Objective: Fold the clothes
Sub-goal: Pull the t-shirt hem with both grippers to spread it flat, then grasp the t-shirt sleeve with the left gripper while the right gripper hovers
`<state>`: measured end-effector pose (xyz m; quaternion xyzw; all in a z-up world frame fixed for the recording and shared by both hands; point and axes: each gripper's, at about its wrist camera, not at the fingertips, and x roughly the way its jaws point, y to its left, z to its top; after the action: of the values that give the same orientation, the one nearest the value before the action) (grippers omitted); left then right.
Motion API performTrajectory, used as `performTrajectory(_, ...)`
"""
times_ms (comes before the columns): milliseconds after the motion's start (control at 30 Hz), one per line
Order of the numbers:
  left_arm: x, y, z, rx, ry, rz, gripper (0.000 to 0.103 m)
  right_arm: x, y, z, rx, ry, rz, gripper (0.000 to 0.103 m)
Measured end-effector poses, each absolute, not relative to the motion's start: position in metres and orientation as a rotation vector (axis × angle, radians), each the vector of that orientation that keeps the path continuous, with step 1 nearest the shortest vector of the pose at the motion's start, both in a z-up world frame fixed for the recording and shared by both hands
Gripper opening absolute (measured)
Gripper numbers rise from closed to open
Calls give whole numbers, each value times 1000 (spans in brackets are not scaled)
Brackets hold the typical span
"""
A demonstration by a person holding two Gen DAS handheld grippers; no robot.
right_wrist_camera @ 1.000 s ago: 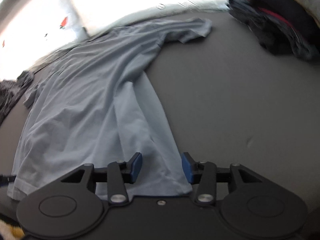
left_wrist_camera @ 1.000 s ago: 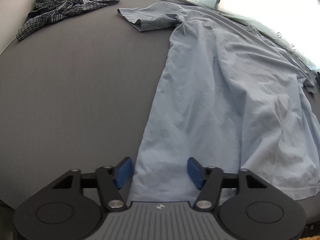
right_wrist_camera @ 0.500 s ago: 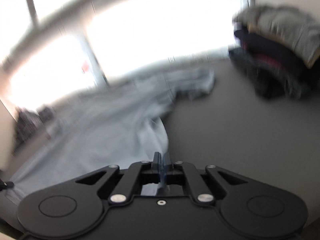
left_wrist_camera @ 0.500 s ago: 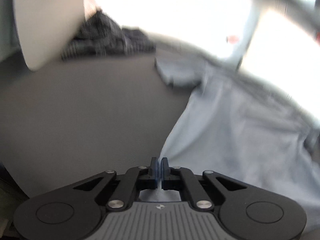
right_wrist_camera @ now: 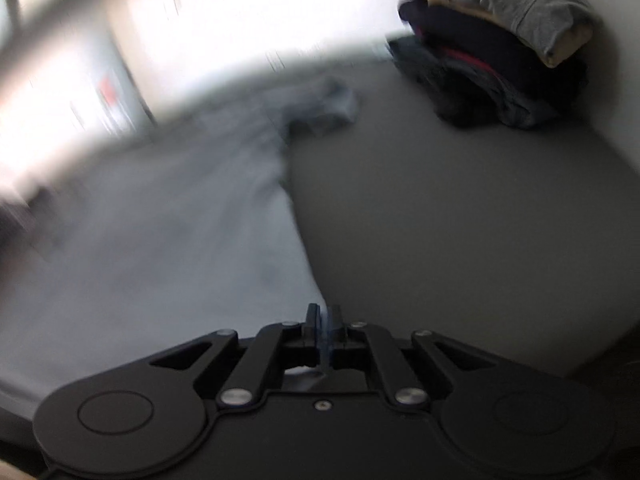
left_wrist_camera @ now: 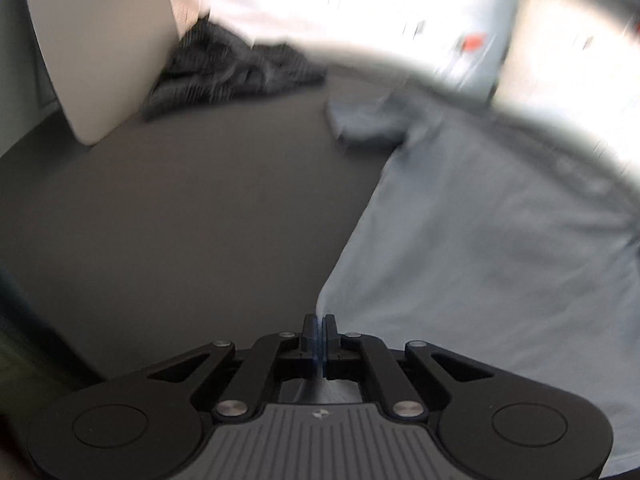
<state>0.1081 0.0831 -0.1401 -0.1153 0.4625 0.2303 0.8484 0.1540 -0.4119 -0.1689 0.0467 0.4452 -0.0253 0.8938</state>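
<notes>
A light blue T-shirt lies spread over a dark grey table, its sleeves toward the far side. My left gripper is shut on the shirt's lower hem corner on the left side, and the cloth rises to the pads. In the right wrist view the same T-shirt fills the left half, blurred by motion. My right gripper is shut on the other hem corner, with the fabric pinched between its blue pads.
A crumpled dark checked garment lies at the table's far left beside a white panel. A stack of folded clothes with a grey piece on top sits at the far right. Bright windows run behind the table.
Both grippers, open around the hem corners a second ago, have closed on the cloth. Both have since risen, lifting the hem off the table, and the views have tilted up toward the windows.
</notes>
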Motion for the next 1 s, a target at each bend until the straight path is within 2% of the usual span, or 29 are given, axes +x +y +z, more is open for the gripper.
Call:
performTrajectory(67,108,87,-146,-258,1015,496,7,154,-401,-172,-11,950,-62,9)
performTrajectory(133,104,92,-148,-247,1033,509,8,152,-398,-169,-13,939,-70,33)
performTrajectory(200,101,98,-151,-262,1043,521,9,153,-397,-168,35,936,-72,37)
performTrajectory(367,101,125,-156,-360,1039,517,27,169,-374,-166,66,927,-55,54)
performTrajectory(400,104,130,-155,-361,1039,517,30,175,-367,-166,65,925,-46,61)
performTrajectory(433,109,136,-156,-357,1041,515,36,181,-360,-166,66,923,-35,69)
performTrajectory(467,114,141,-155,-356,1039,509,42,187,-351,-166,66,921,-23,73)
performTrajectory(533,124,152,-155,-358,1036,494,47,198,-332,-165,62,917,0,87)
performTrajectory(633,141,170,-152,-358,1036,479,50,219,-301,-168,53,927,38,97)
performTrajectory(767,169,198,-147,-351,1018,462,59,253,-255,-177,45,961,109,102)
performTrajectory(1000,239,249,-152,-345,1018,434,62,323,-180,-202,16,976,165,103)
